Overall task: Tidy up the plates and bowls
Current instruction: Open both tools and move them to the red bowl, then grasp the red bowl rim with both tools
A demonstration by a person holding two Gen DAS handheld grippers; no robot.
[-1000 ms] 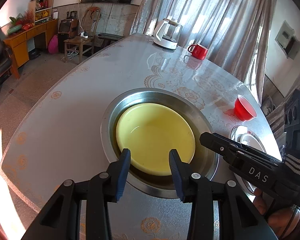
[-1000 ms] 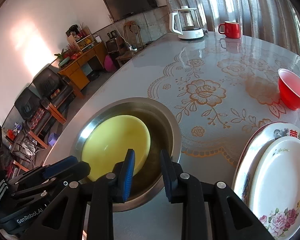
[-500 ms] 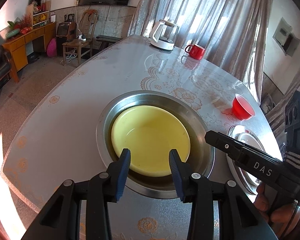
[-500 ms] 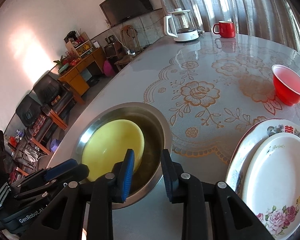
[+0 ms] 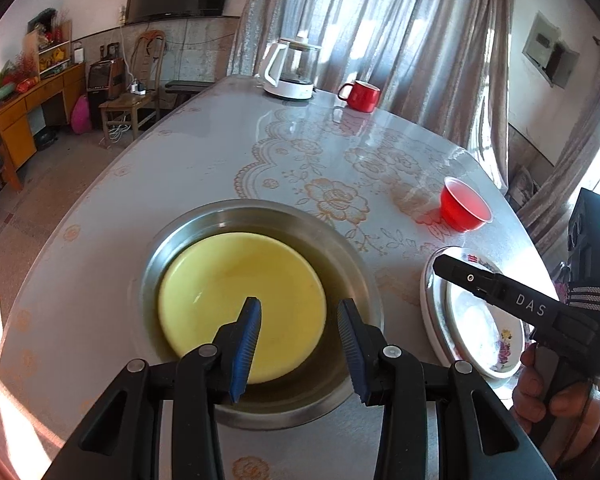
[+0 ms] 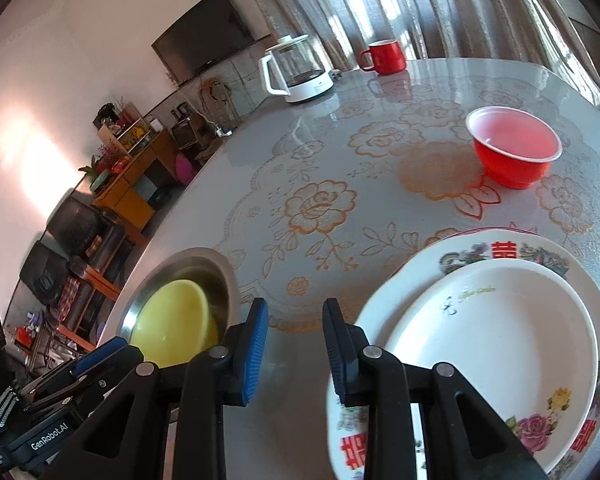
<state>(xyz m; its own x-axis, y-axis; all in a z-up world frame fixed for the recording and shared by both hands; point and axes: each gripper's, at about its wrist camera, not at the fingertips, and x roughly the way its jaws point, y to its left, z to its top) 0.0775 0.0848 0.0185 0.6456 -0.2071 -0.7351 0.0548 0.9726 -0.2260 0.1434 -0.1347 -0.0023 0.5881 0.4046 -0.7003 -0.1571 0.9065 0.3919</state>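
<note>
Currently my left gripper hangs over the steel basin with its fingers set wide and nothing between them. One blue pad sits over the near part of the yellow bowl, which lies inside the basin; the other pad is over the basin's dark floor, just right of the bowl's rim. I cannot tell whether either pad touches anything.

My right gripper is also parted wide and empty. Its gap frames bare tablecloth. Left of its fingers is the basin with the yellow bowl. Just right of the fingers, partly under the right one, lies the small white plate, stacked on the larger flowered plate.

Ahead of the right fingers and to their right stands a red bowl, apart from the plates. Farther ahead are a glass kettle and a red mug.

From the left camera, the right gripper's body reaches over the plate stack.
</note>
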